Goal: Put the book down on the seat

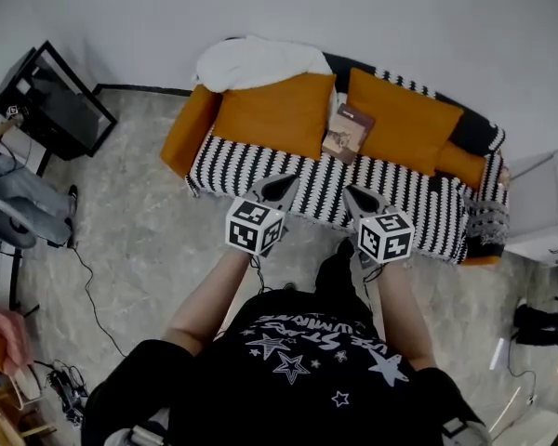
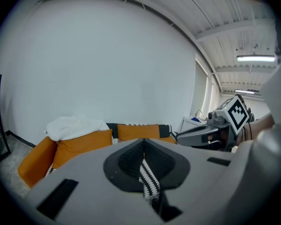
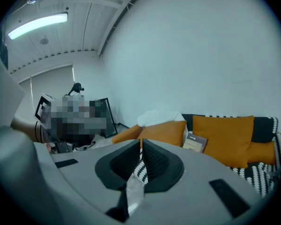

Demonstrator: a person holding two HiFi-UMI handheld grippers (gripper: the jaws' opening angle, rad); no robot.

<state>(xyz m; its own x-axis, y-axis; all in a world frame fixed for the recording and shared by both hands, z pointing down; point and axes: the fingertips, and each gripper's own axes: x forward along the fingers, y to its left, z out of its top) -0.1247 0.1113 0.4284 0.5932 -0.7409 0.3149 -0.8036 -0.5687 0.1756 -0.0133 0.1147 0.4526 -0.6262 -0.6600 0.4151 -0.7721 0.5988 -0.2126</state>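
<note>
A brown book (image 1: 347, 131) leans upright against the backrest, in the gap between two orange cushions (image 1: 272, 114) of a sofa with a black-and-white striped seat (image 1: 251, 167). The right gripper view shows the book (image 3: 195, 142) ahead and to the right. Both grippers hover in front of the sofa's front edge, well short of the book. My left gripper (image 1: 280, 187) (image 2: 143, 142) is shut with nothing in it. My right gripper (image 1: 357, 197) (image 3: 141, 142) is also shut and holds nothing. The left gripper view does not show the book.
A white blanket (image 1: 251, 61) lies over the sofa's left back corner. A black framed panel (image 1: 56, 105) stands at the left wall, with a chair (image 1: 9, 214) and cables near it. A white cabinet (image 1: 538, 204) stands right of the sofa. Grey floor lies between me and the sofa.
</note>
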